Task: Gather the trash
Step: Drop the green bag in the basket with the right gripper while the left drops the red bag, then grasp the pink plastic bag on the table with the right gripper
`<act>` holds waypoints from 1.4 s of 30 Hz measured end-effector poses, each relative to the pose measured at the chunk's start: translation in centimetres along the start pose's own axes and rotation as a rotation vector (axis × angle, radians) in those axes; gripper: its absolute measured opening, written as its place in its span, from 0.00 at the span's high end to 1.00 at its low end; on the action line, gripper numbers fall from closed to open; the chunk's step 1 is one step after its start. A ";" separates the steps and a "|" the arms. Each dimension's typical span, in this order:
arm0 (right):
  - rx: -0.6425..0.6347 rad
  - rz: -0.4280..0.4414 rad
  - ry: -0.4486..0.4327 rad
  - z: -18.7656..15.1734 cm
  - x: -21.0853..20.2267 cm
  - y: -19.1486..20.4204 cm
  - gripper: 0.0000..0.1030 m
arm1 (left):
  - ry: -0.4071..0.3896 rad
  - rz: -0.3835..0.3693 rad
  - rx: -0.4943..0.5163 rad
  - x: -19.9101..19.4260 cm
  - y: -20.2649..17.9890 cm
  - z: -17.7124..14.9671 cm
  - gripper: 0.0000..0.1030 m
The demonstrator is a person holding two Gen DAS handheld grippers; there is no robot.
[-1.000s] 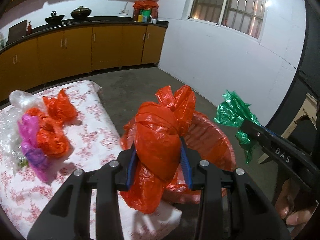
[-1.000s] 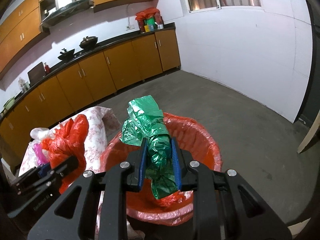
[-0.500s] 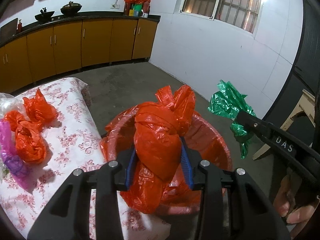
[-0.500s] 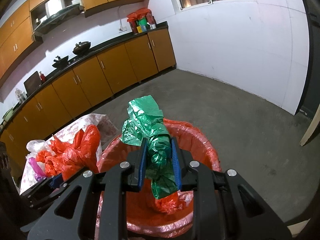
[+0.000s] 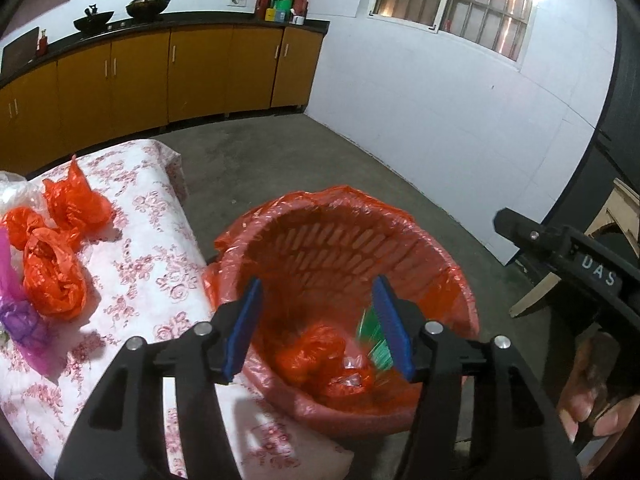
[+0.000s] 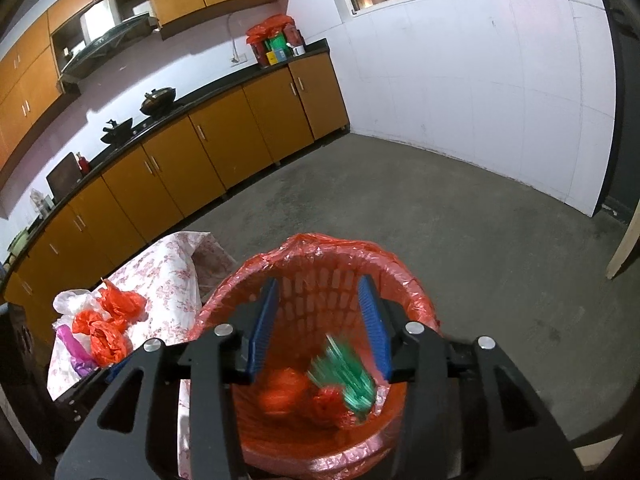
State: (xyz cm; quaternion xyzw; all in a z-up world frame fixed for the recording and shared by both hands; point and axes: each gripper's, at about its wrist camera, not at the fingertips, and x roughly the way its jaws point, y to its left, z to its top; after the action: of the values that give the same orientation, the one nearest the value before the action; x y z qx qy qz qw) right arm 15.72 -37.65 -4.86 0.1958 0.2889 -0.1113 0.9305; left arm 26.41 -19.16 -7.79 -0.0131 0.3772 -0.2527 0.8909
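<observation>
A red basket lined with a red plastic bag (image 5: 440, 256) (image 6: 404, 276) stands on the floor beside the table. My left gripper (image 5: 318, 328) is open and empty above it. My right gripper (image 6: 320, 326) is open and empty above it too. An orange bag of trash (image 5: 312, 354) (image 6: 280, 394) and a green bag of trash (image 5: 374, 344) (image 6: 344, 380), both blurred, are inside the basket. Several orange bags (image 5: 54, 280) (image 6: 106, 336), a purple bag (image 5: 20, 320) and a clear bag lie on the table.
The table has a white cloth with a red flower print (image 5: 156, 248) (image 6: 168, 264). Orange kitchen cabinets (image 5: 120, 72) (image 6: 224, 152) line the far wall. Grey concrete floor (image 6: 460, 220) lies around the basket. A wooden piece (image 5: 532, 292) leans at the right.
Both grippers have opened. The orange bag has dropped from the left gripper and the green bag from the right gripper into the basket.
</observation>
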 end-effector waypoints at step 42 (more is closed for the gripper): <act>-0.491 0.393 0.209 -12.7 4.8 29.6 0.58 | -0.208 0.675 -0.406 -21.5 27.4 -10.6 0.21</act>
State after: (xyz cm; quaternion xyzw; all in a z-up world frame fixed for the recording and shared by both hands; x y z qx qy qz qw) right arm 22.84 -6.10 -8.37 0.0282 0.3577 0.1640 0.9189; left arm 18.64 16.42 -6.97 -0.0898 0.3106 0.1362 0.9364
